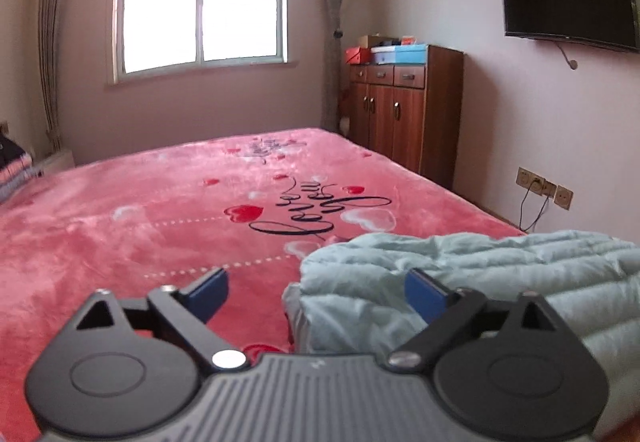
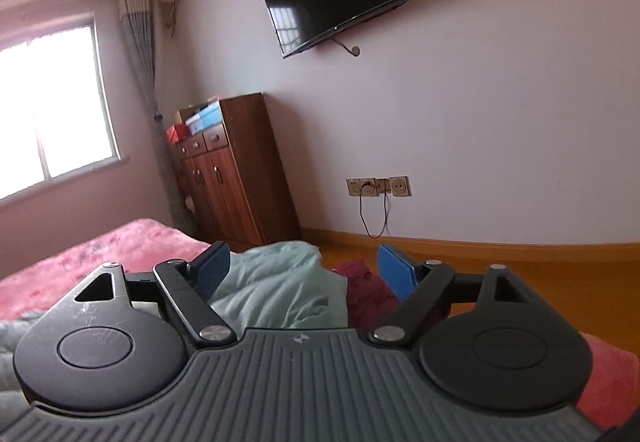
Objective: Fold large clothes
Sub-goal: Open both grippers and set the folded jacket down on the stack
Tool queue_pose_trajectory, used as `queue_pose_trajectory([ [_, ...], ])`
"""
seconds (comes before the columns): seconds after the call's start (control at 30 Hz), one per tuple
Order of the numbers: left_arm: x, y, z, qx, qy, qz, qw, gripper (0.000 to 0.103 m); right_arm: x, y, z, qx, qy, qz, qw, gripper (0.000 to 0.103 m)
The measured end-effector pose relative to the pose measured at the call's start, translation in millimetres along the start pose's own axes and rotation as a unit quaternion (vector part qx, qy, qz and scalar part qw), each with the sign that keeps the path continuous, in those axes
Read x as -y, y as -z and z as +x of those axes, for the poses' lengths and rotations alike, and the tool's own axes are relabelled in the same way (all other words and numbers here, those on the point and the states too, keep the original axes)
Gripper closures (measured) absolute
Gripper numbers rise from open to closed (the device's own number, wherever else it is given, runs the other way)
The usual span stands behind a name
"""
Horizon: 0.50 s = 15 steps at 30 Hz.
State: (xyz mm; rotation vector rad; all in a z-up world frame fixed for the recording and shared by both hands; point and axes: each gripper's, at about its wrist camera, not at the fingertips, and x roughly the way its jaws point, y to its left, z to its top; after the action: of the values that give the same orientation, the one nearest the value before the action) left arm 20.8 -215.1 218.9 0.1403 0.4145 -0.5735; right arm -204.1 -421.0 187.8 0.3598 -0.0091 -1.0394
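A pale green quilted jacket (image 1: 480,274) lies bunched on the near right part of the bed, over the pink heart-print blanket (image 1: 140,226). My left gripper (image 1: 316,290) stands open just above the jacket's left edge; its blue pads (image 1: 208,294) touch nothing. In the right wrist view the same jacket (image 2: 280,282) lies below and ahead of my right gripper (image 2: 304,268), which is open with wide jaws and nothing pressed between them. A dark red cloth (image 2: 364,282) shows beside the jacket at the bed's edge.
A brown wooden cabinet (image 1: 404,109) with boxes on top stands by the far right wall. A black TV (image 1: 568,1) hangs on the wall, with power sockets (image 2: 378,186) and cables below. Folded dark clothes (image 1: 12,165) sit at the far left. Wooden floor (image 2: 500,262) lies right of the bed.
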Motion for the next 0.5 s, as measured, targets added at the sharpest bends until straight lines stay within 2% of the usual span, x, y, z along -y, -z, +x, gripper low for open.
queue_pose_trajectory([
  [0.03, 2.2, 3.2, -11.6, 0.001, -0.001, -0.007, 1.0000, 0.002, 3.6, 1.0, -7.3, -0.001, -0.004, 0.007, 1.000, 0.001],
  [0.2, 11.0, 22.9, -55.3, -0.002, -0.001, -0.029, 0.9996, 0.001, 5.2, 11.1, -28.5, -0.031, -0.024, 0.028, 0.999, 0.000],
  [0.33, 14.8, 45.0, -78.2, -0.022, 0.004, -0.043, 0.9988, 0.001, -4.0, 24.8, -51.2, -0.076, -0.054, 0.010, 0.996, 0.000],
  [0.5, 17.5, 74.1, -106.8, -0.039, 0.002, -0.048, 0.9981, 0.001, -12.4, 34.7, -86.5, -0.113, -0.078, -0.014, 0.990, 0.000],
])
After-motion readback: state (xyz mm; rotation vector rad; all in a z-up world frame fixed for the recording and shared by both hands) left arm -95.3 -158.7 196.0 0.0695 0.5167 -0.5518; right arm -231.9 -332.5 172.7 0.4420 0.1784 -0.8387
